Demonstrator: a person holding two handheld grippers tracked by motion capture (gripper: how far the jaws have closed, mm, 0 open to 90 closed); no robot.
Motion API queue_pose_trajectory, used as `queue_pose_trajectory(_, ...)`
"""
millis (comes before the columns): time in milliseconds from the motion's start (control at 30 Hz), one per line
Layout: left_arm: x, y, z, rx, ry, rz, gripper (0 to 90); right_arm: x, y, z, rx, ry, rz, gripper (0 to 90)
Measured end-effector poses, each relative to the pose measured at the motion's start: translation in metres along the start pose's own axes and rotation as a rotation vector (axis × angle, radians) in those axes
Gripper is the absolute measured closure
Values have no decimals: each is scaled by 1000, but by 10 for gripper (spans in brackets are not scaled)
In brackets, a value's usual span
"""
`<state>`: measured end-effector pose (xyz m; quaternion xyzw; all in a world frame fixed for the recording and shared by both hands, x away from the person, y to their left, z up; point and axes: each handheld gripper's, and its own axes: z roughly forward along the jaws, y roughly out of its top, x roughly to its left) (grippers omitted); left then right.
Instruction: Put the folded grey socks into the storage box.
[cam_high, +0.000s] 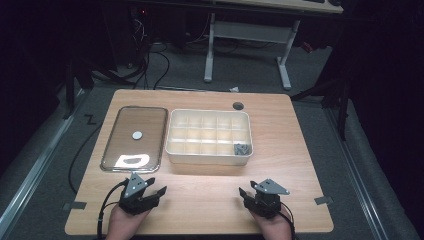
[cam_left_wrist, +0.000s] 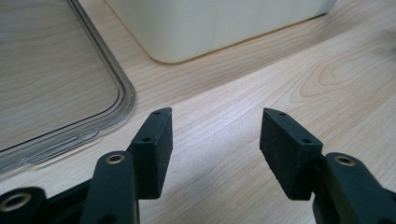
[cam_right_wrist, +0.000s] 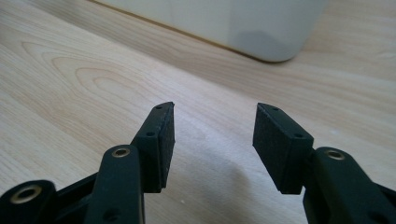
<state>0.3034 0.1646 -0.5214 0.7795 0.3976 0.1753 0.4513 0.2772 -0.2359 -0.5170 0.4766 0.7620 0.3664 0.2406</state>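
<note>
At the table's near edge, the left gripper (cam_high: 151, 187) and right gripper (cam_high: 248, 192) rest with jaws apart, empty. The grey part (cam_high: 242, 148) lies in the tray's (cam_high: 209, 155) near-right compartment, straight beyond the nearer right gripper.

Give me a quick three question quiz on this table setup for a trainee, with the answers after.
1. True or false: both grippers hold something.
2. Which compartment of the white divided box holds the small grey part?
3. What lies left of the box: A) a clear lid, B) a towel, C) a cup?

Key
1. False: the left gripper and the right gripper are open over bare table.
2. The near right corner one.
3. A: the clear lid, flat on the table.
</note>
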Motion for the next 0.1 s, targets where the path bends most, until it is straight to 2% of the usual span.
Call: queue_pose_trajectory(100, 1, -1, -6, -25, 6, -1, 445, -4, -3, -1, -15, 5, 30, 493)
